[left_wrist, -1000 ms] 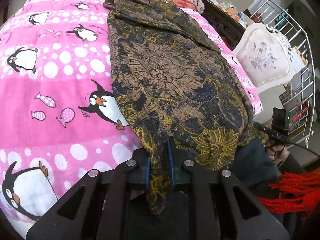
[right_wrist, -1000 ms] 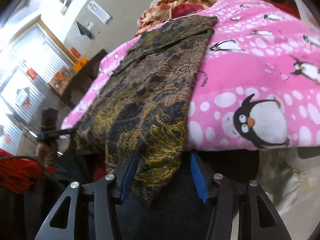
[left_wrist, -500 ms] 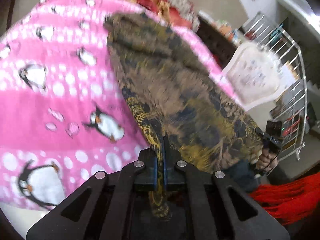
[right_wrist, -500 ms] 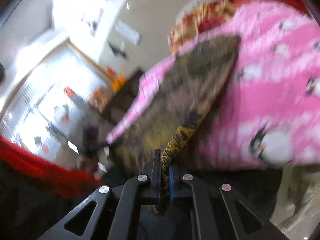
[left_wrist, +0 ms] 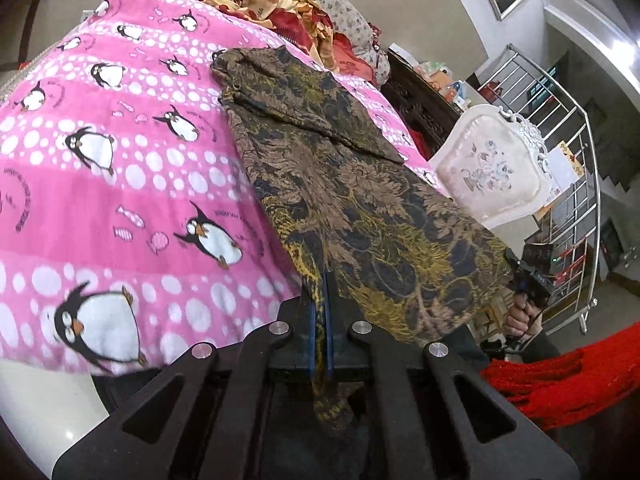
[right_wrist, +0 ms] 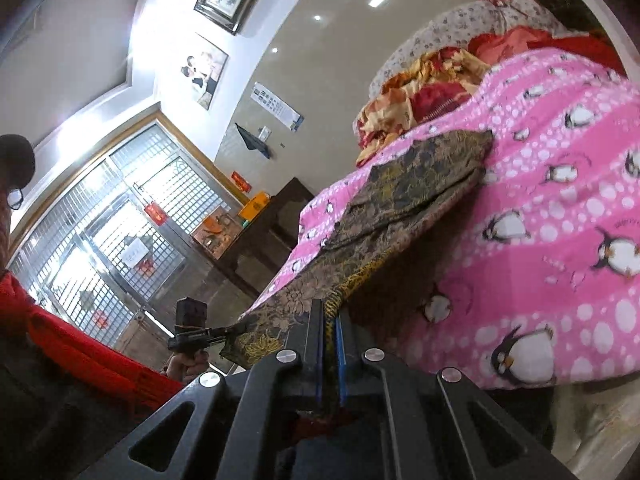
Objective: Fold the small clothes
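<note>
The pink penguin blanket (left_wrist: 120, 184) is covering the bed, and the brown patterned garment (left_wrist: 360, 200) is lying lengthwise on it w/ its near hem lifted off the edge. Far end w/ a folded flap is resting near the pile of red and gold bedding (left_wrist: 280, 8).

Left gripper (left_wrist: 319, 292) is pinching one near corner, jaws together on cloth, a tail hanging down behind the pads. Right gripper (right_wrist: 328, 320) is pinching the other corner, jaws also together on cloth.

Risks, as a judgement: thin fabric is sitting shallow in both grips, so one corner could be slipping out mid-fold; uneven lift btw hands would be skewing the fold; far end could be dragging or bunching on the fuzzy blanket.

Containers: none in view, so nothing to report inside any.
</note>
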### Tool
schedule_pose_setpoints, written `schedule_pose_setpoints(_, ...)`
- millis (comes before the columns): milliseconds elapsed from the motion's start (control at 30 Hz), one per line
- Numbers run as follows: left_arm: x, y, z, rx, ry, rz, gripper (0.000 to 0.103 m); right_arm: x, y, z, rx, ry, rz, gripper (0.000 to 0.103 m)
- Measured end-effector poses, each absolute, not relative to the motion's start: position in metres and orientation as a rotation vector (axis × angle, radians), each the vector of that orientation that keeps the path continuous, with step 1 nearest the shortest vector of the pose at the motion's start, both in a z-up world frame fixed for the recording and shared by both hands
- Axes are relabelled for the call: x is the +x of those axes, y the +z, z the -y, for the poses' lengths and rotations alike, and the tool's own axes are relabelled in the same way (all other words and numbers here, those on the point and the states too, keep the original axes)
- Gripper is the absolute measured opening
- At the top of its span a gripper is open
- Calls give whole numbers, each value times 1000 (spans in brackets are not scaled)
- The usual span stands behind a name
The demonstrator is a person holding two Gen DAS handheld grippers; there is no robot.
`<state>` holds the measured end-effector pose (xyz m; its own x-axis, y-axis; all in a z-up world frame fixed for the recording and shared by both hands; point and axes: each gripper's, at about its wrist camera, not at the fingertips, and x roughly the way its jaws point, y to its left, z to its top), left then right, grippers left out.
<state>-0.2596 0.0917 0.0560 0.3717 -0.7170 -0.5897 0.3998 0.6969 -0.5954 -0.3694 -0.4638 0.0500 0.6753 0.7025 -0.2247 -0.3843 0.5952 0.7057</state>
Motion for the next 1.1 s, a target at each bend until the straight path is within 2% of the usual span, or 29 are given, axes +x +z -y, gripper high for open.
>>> schedule_pose_setpoints(233, -265, 70, -119, -466, -732, -911, 1, -384, 70, 474, 685, 658, -458, 4)
schedule_pose_setpoints(433, -218, 65, -102, -487, -722, -905, 1, -352, 76, 493, 725, 585, -417, 4)
schedule_pose_setpoints(567, -169, 86, -90, -474, -680, -840, 1, -288, 84, 505, 742, 499, -404, 4)
schedule_pose_setpoints(833, -17, 108, -73, -423, -547, -798, 1, -128, 94, 509, 714, 315, -461, 4)
schedule_pose_setpoints(933, 36, 105, -59, -350, -508, -808, 1, -63, 80, 514, 715, 229, -517, 4)
schedule_pose_setpoints(1100, 108, 69, -38, -278, -436, -891, 2, 3, 48, 521, 722, 131, -613, 4)
